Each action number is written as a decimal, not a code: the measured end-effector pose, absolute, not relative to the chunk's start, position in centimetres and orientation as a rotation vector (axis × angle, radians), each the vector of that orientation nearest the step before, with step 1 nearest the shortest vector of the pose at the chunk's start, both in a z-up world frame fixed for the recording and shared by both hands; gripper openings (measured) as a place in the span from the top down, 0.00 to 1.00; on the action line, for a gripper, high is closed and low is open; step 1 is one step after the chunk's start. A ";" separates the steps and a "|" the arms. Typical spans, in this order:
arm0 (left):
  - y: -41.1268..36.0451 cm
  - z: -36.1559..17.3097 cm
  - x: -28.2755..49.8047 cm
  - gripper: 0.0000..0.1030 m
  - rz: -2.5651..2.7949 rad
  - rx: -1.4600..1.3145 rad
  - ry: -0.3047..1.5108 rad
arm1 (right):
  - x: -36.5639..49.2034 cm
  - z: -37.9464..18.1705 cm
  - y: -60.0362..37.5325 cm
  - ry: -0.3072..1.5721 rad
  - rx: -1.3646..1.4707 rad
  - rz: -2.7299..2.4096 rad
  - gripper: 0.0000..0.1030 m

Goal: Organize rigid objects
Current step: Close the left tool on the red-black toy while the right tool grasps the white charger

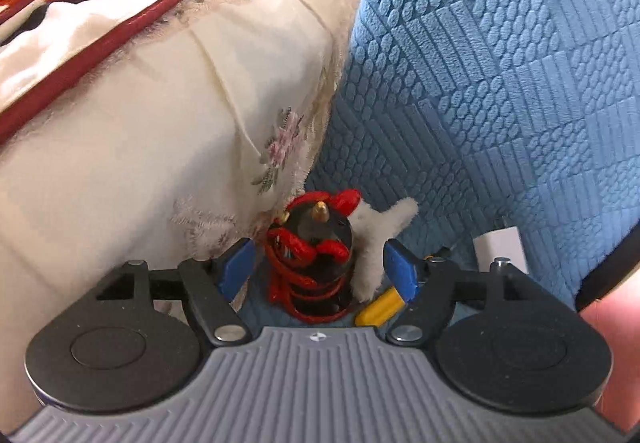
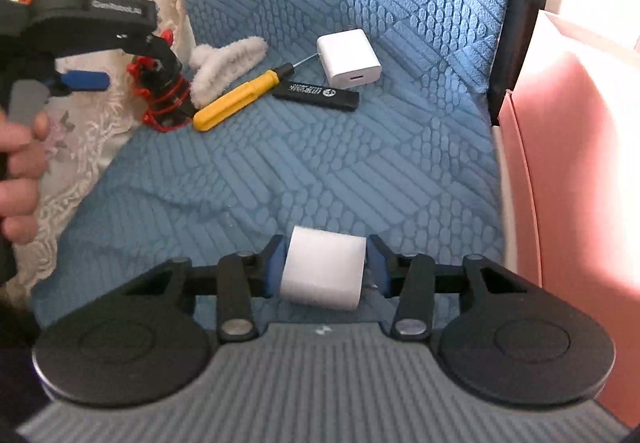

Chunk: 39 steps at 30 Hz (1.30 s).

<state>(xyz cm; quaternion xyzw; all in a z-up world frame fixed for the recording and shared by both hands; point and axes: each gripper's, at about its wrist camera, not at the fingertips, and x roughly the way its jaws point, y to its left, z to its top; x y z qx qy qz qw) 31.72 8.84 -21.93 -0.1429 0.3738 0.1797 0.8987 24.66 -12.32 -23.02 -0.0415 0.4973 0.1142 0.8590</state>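
Our right tongs [image 2: 325, 272] clamp a white block [image 2: 323, 272] above the blue cover [image 2: 280, 171]. Our left tongs [image 1: 319, 267] stand wide around the red-wired black cylinder [image 1: 316, 263], untouched, beside the yellow screwdriver [image 2: 236, 99].

A white block [image 2: 323, 269] sits squeezed between the right claw's [image 2: 325, 270] blue pads; far ahead of it lie a white charger cube [image 2: 348, 58], a flat black stick [image 2: 316, 94] and a yellow screwdriver [image 2: 236, 101]; a black cylinder wrapped in red wire [image 1: 314, 243] stands between the left claw's [image 1: 318, 267] open pads, untouched.
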 end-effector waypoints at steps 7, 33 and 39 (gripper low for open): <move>9.4 -22.7 33.2 0.28 0.401 -0.302 0.775 | 25.1 -23.5 -12.1 1.052 -0.081 0.233 0.54; 6.4 -22.0 28.0 0.41 0.286 -0.206 0.749 | 23.5 -23.1 -12.6 1.013 -0.140 0.298 0.56; 4.7 -21.6 24.2 0.41 0.205 -0.239 0.768 | 22.1 -22.6 -12.7 1.005 -0.140 0.301 0.56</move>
